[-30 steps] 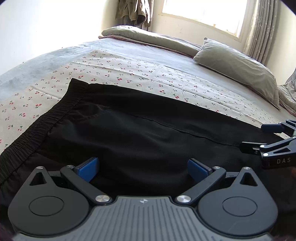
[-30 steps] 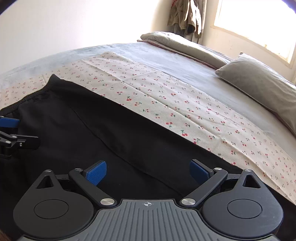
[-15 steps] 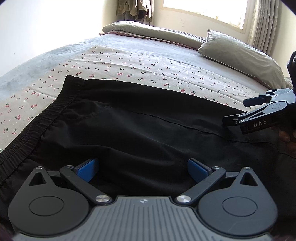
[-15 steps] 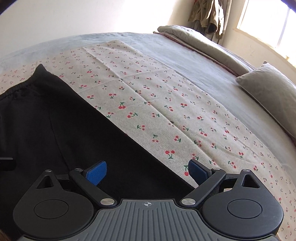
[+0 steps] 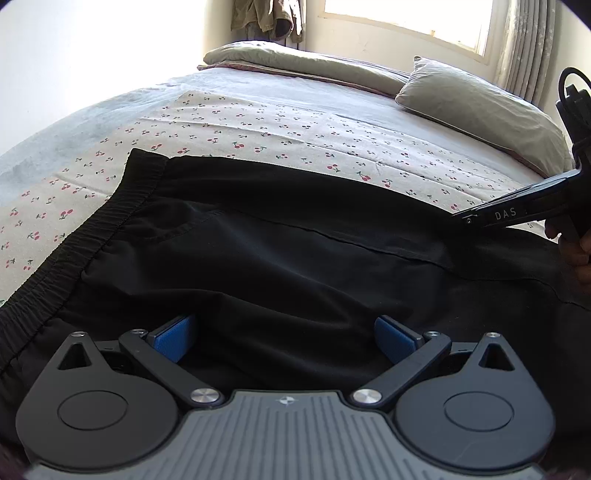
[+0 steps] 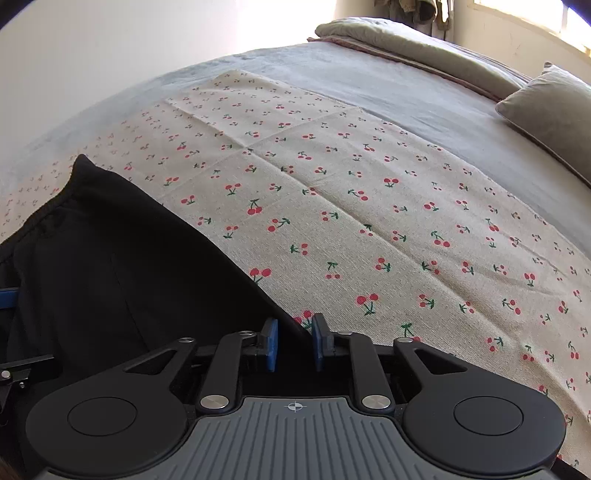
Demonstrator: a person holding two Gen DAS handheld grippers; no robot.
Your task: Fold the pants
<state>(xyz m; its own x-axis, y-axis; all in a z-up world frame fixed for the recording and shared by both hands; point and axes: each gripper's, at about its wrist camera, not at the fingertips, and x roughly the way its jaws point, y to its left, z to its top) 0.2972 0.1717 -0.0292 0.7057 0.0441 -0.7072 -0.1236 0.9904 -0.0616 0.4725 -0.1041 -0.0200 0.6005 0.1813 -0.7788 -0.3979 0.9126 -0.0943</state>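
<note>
Black pants lie spread flat on the cherry-print cloth over the bed; elastic waistband runs diagonally at the left of the left wrist view; a long seam crosses the fabric toward the right.

Left gripper held low and level over the near part of the pants, pointing across the bed toward the window; fingers spread wide, blue pads facing each other well apart; black fabric lies between and beneath them, nothing clamped.

Right gripper sits low at the far edge of the pants, where black fabric meets the cloth; fingers drawn in close, only a narrow gap showing; the pants edge runs into that gap and appears pinched, though the contact itself is dark and hard to resolve. In the left wrist view the right gripper enters from the right edge, tilted downward toward the pants, with the holding hand partly visible behind it.

Grey pillow and a folded grey blanket lie at the far end of the bed; a garment hangs in the corner beside the window.
</note>
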